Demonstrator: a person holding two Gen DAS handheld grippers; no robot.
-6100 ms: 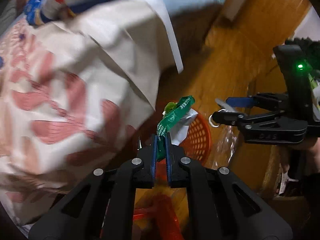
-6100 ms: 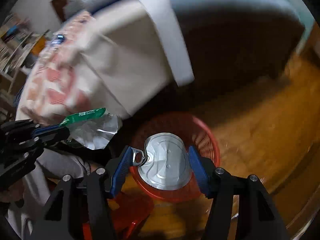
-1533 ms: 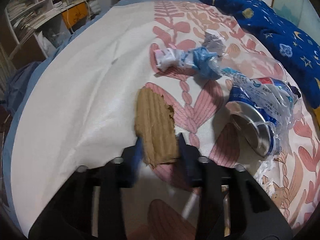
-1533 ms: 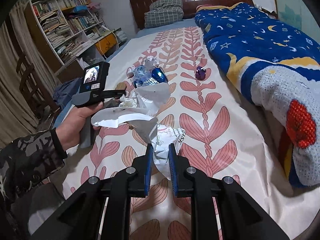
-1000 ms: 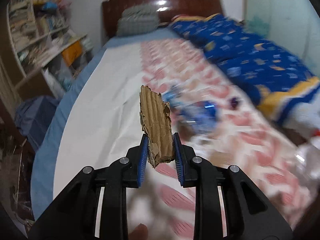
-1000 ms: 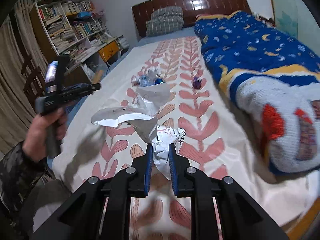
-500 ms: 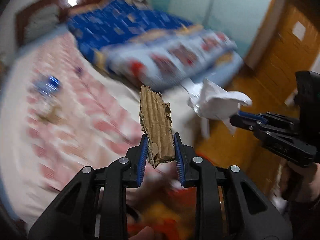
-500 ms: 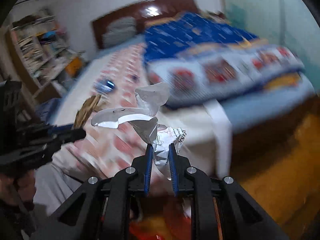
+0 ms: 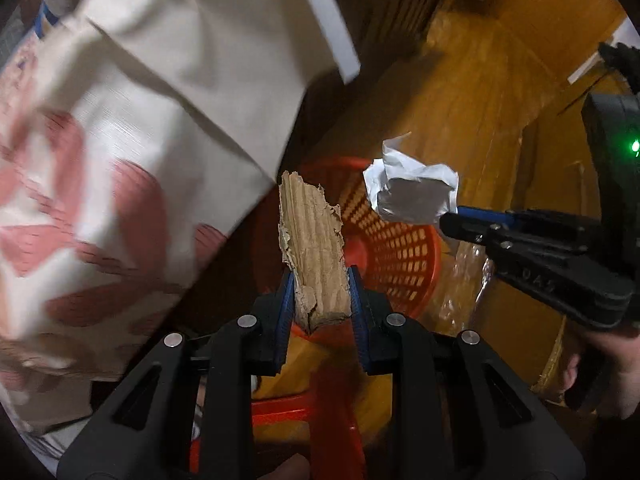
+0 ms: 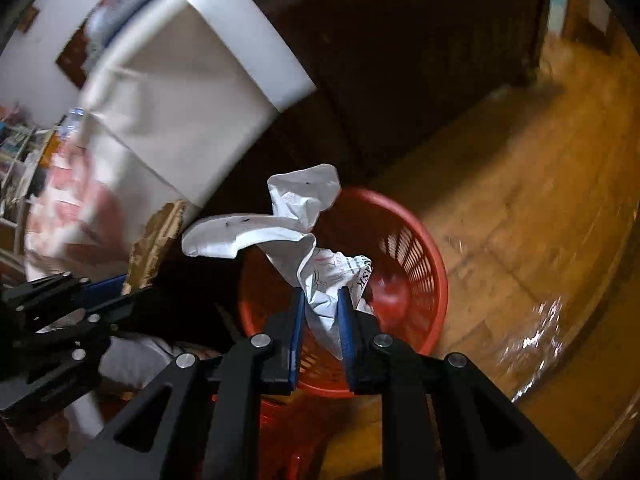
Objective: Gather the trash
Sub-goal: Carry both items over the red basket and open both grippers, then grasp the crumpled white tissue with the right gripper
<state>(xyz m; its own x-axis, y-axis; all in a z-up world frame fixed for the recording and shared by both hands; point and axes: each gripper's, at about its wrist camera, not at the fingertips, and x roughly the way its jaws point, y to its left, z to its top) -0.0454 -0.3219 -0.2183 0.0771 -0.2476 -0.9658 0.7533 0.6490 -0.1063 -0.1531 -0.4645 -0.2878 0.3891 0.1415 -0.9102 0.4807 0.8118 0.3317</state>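
Observation:
My left gripper (image 9: 320, 280) is shut on a torn piece of brown cardboard (image 9: 312, 240), held upright over the near rim of a red mesh basket (image 9: 404, 248) on the floor. My right gripper (image 10: 320, 300) is shut on a crumpled white wrapper (image 10: 296, 224) above the same red basket (image 10: 416, 264). In the left wrist view the right gripper (image 9: 452, 216) comes in from the right with the white wrapper (image 9: 412, 192) over the basket's far side. The right wrist view shows the left gripper (image 10: 116, 284) and the cardboard (image 10: 156, 244) at the left.
The bed's corner with its cream and pink-leaf sheet (image 9: 132, 152) overhangs the basket on the left. Dark space lies under the bed (image 10: 400, 80). Glossy wooden floor (image 10: 520, 208) spreads to the right. A red plastic stool (image 9: 304, 408) shows below the left gripper.
Both grippers have swung away from the bed top and dropped towards the floor, carrying the cardboard and the wrapper. They now hang over the red basket, pointing steeply down.

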